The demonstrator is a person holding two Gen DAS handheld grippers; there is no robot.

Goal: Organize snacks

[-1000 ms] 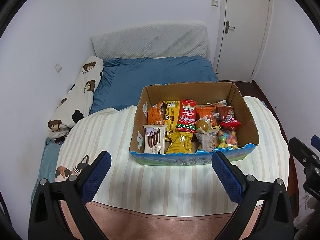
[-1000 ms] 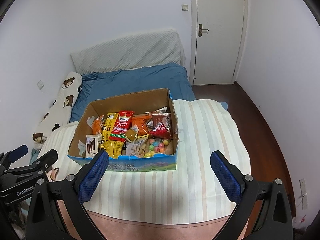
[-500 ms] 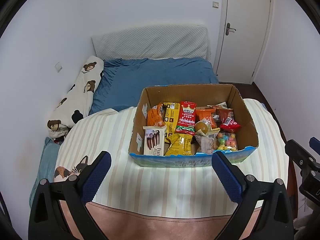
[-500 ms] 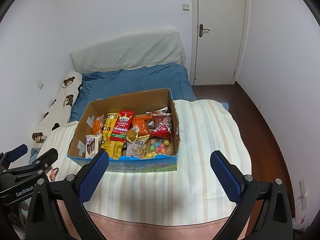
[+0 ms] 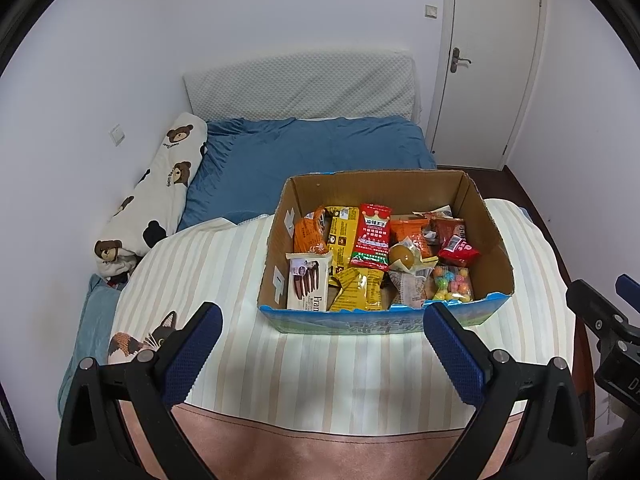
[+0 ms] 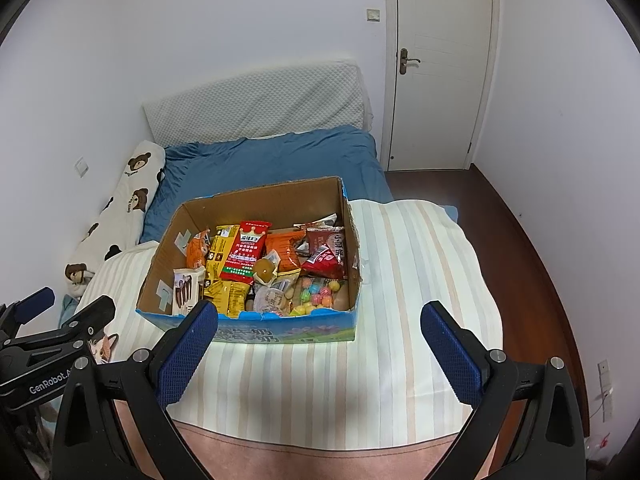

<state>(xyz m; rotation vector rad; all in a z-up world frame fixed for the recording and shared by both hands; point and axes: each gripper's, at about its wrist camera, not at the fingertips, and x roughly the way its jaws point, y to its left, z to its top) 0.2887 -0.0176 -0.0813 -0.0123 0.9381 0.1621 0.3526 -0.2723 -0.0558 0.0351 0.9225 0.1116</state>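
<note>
Both claws point(image 5: 322, 322) point(image 6: 319, 320) gape, apparently short of snack box point(image 5: 384, 322).

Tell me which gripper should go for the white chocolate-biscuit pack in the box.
Left. The white biscuit pack stands at the box's near left corner, ahead of the open left gripper. The right gripper, also open, faces the box's right half.

Open brown cardboard box point(image 5: 486, 216) with blue printed front, upright on striped cloth, packed with snack packets. Red crown-printed packet point(image 5: 372, 237) at centre; white chocolate-biscuit pack point(image 5: 308, 286) at 8 o'clock, clear bag of coloured candies point(image 5: 452, 289) at 4 o'clock.
</note>
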